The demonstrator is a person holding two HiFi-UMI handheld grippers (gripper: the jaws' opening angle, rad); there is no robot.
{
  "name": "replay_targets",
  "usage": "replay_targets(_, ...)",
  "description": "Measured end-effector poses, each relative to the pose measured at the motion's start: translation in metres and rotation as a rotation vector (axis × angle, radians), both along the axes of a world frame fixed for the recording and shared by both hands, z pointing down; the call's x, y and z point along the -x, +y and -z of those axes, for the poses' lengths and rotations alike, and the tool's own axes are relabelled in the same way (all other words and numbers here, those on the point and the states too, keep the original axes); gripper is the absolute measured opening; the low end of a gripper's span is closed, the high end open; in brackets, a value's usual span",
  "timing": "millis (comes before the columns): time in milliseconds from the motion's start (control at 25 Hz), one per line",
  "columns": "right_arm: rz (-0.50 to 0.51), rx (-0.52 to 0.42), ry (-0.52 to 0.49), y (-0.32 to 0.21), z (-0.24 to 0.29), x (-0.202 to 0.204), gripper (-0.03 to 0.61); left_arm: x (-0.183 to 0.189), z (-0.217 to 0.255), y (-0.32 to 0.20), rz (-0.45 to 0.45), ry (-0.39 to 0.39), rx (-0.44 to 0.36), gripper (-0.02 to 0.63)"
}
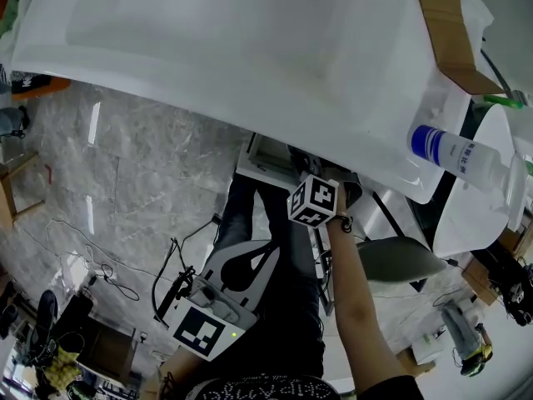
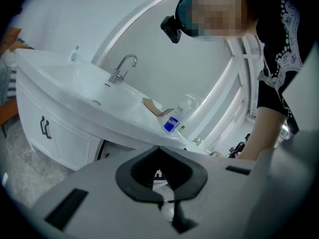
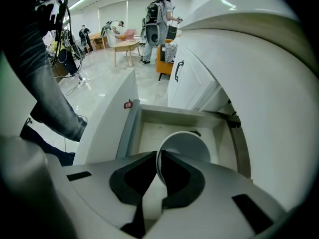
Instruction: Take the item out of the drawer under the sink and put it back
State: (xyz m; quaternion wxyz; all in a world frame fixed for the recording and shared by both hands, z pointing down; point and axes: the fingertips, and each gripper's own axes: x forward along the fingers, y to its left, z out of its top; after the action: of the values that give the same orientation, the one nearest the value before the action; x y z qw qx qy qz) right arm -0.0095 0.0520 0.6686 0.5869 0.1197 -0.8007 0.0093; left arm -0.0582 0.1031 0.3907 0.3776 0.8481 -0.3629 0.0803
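R tongs (image 3: 160, 158) pinch white cup (image 3: 188, 144) by its rim, inside open drawer (image 3: 130, 128) under sink (image 3: 249, 73); L tongs (image 2: 158, 149) pressed together, empty. Keep grip firm, move cup straight w/o clipping drawer walls

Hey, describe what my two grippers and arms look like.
Both are light grey plastic, each claw lined with curved black pads. The left gripper carries a white cube with black square markers and a green light; black cables trail from it. The right gripper has the same marked cube. Short black sleeve, dark wristband on the right arm.
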Motion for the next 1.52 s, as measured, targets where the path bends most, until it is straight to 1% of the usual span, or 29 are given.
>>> replay_targets(240, -0.029, -0.008, -0.032, -0.001, 0.006, 0.000, 0.029, 0.001, 0.000, -0.002, 0.003, 0.002, -0.002, 0.000)
replay_targets(360, -0.053, -0.020, -0.057, -0.003, 0.013, 0.001, 0.042, 0.000, 0.001, -0.002, -0.003, 0.003, -0.003, 0.000)
replay_targets(560, -0.123, -0.042, -0.110, -0.007, 0.033, 0.001, 0.044, 0.001, 0.009, -0.005, -0.015, 0.008, -0.027, 0.000)
replay_targets(760, -0.224, -0.071, -0.184, -0.007, 0.061, -0.001, 0.044, 0.000, 0.022, -0.010, -0.036, 0.016, -0.063, 0.000)
replay_targets(920, -0.343, -0.097, -0.297, -0.007, 0.095, 0.001, 0.041, 0.001, 0.033, -0.013, -0.048, 0.022, -0.097, 0.000)
replay_targets(1080, -0.497, -0.131, -0.451, -0.007, 0.140, 0.000, 0.023, 0.002, 0.043, -0.017, -0.078, 0.013, -0.145, 0.000)
replay_targets(1160, -0.559, -0.152, -0.527, -0.005, 0.164, -0.001, 0.018, 0.001, 0.047, -0.017, -0.104, 0.007, -0.169, 0.000)
replay_targets(1280, -0.608, -0.197, -0.628, 0.005, 0.199, 0.002, 0.018, 0.002, 0.053, -0.015, -0.119, 0.001, -0.195, 0.000)
replay_targets(1360, -0.636, -0.228, -0.677, 0.012, 0.221, 0.002, 0.018, 0.003, 0.057, -0.012, -0.137, -0.011, -0.208, 0.000)
replay_targets(1520, -0.720, -0.309, -0.781, 0.015, 0.270, -0.005, 0.018, 0.002, 0.075, -0.016, -0.149, 0.002, -0.261, 0.000)
